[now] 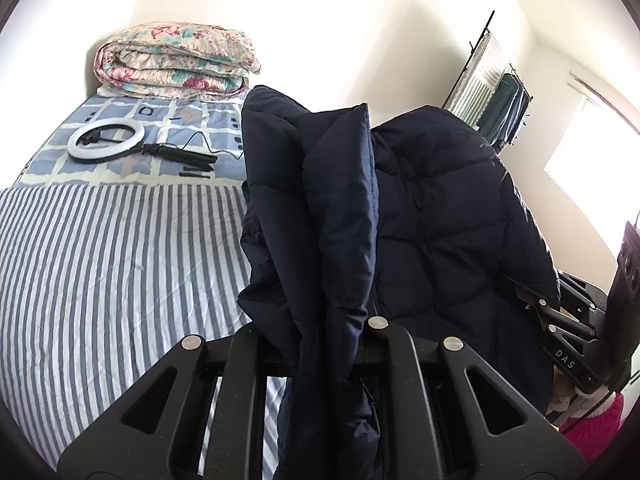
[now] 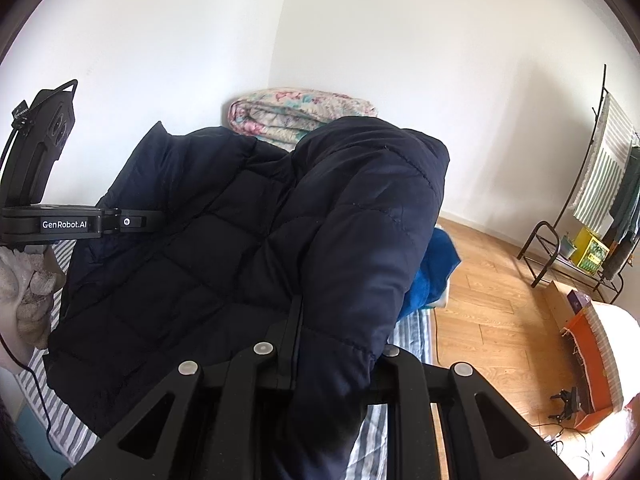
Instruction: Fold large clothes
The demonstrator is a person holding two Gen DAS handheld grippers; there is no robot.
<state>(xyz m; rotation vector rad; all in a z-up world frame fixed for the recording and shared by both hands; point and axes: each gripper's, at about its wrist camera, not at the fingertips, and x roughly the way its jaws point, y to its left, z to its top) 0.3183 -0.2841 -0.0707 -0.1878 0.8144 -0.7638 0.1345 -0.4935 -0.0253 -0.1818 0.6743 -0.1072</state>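
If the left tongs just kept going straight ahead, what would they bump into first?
The navy quilted jacket itself: the left tongs are shut on a bunched fold, and the lifted fabric fills the line ahead. What lies behind it is hidden, probably the wall.

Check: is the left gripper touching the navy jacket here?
Touching. In the left wrist view, the left gripper is clamped on a bunched fold of the navy jacket.

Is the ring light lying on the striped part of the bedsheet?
No. The ring light lies on the blue checked bedding near the folded floral quilt, beyond the stripes.
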